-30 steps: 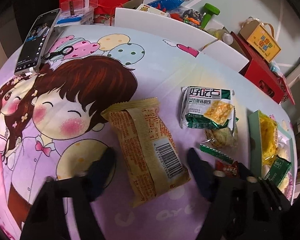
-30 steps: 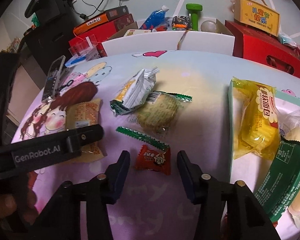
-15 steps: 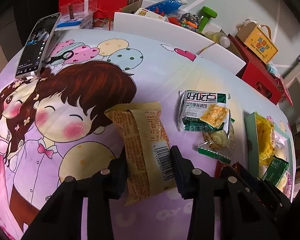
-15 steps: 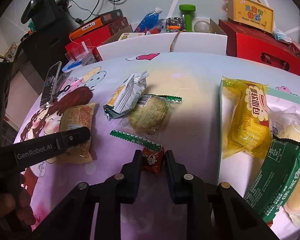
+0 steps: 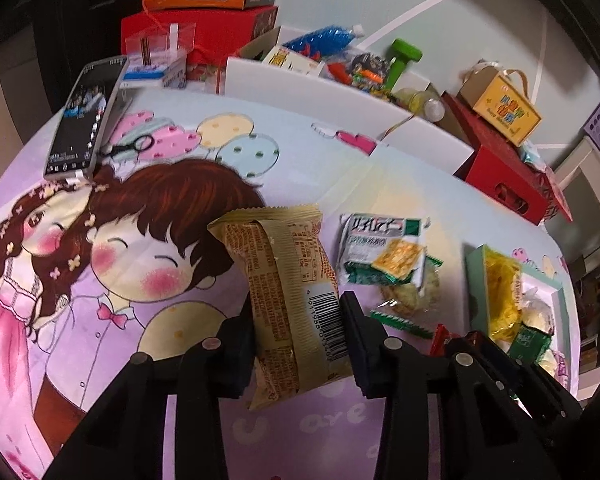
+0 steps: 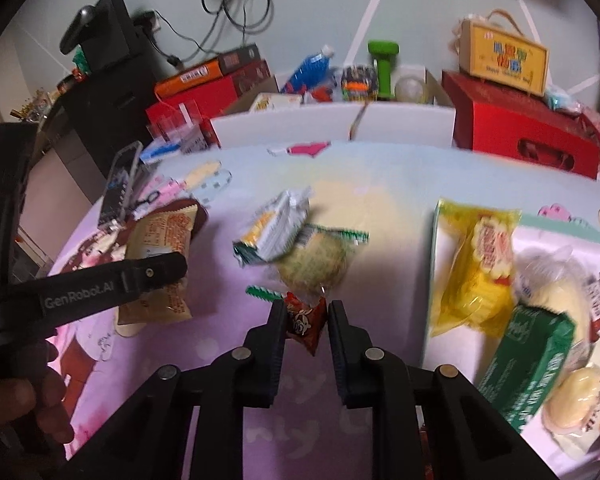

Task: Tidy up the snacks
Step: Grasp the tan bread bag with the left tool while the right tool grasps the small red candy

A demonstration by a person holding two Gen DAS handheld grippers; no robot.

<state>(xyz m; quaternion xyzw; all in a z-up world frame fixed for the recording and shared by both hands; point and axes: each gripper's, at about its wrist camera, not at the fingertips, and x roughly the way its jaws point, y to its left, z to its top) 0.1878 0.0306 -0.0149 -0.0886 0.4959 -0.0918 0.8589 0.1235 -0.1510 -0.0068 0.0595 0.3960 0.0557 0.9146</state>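
**Both grippers holding a snack**

My left gripper point(image 5: 298, 320) has its jaws pinching the tan snack packet point(image 5: 290, 296) at centre frame, barcode side facing right. The packet stands tilted between the fingers, and I think its far end is off the cartoon tablecloth point(image 5: 100, 280), though the view is poor.

My right gripper point(image 6: 304, 316) has its jaws pressed onto the small red candy point(image 6: 304, 318) at lower centre. Just beyond it lie the clear-wrapped cookie point(image 6: 314, 264) and the green-and-white cracker pack point(image 6: 274, 230). At the right of that frame, the tray point(image 6: 430, 280) holds the yellow bag point(image 6: 480, 268) and the green packet point(image 6: 528, 354). A phone point(image 5: 84, 116) lies upper left in the left wrist view.
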